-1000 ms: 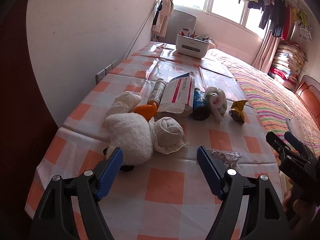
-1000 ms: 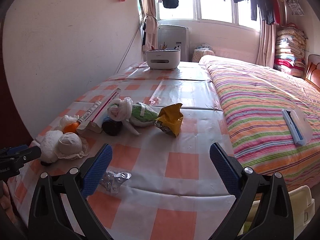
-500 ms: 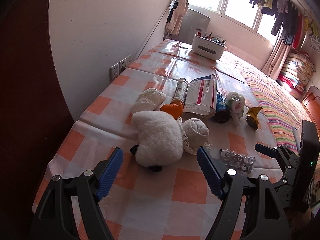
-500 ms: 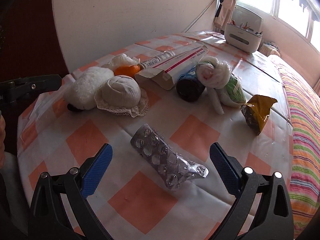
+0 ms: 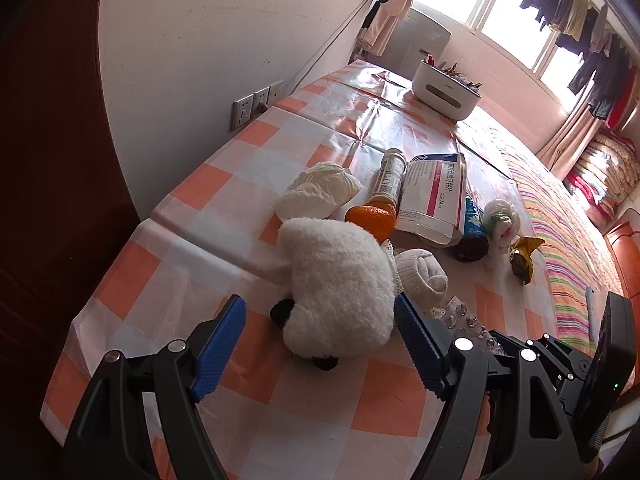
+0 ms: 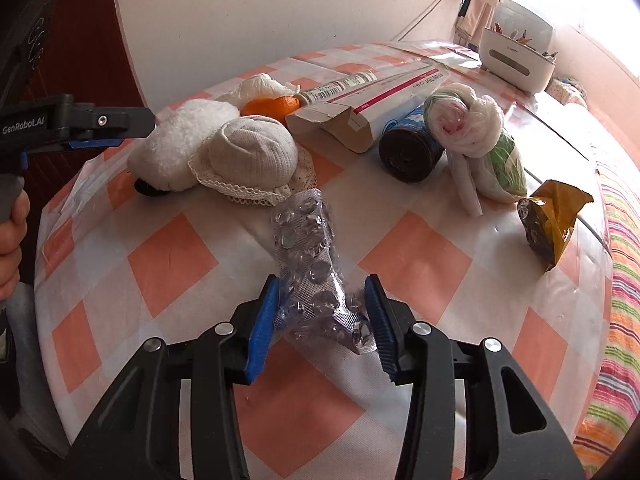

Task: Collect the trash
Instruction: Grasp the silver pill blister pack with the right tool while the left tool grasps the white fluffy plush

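Observation:
An empty silver blister pack (image 6: 316,272) lies on the checked tablecloth (image 6: 172,256). My right gripper (image 6: 322,316) straddles its near end, jaws half closed, pads close beside it but apart. My left gripper (image 5: 320,340) is open, just short of a fluffy white soft toy (image 5: 340,280). Other trash sits behind: a yellow wrapper (image 6: 552,220), a knotted plastic bag (image 6: 476,136), a dark can (image 6: 412,148), a torn medicine box (image 6: 372,104), a tube (image 6: 340,84), orange peel (image 6: 272,106), a crumpled tissue (image 6: 260,84).
A rolled lace-trimmed sock (image 6: 252,156) leans on the soft toy. A white organiser box (image 6: 516,64) stands at the far end. The striped bed (image 6: 620,280) lies right of the cloth. Wall sockets (image 5: 256,104) sit on the left wall.
My right gripper has moved forward and down onto the blister pack and narrowed its jaws around it. My left gripper has edged closer to the soft toy, still open.

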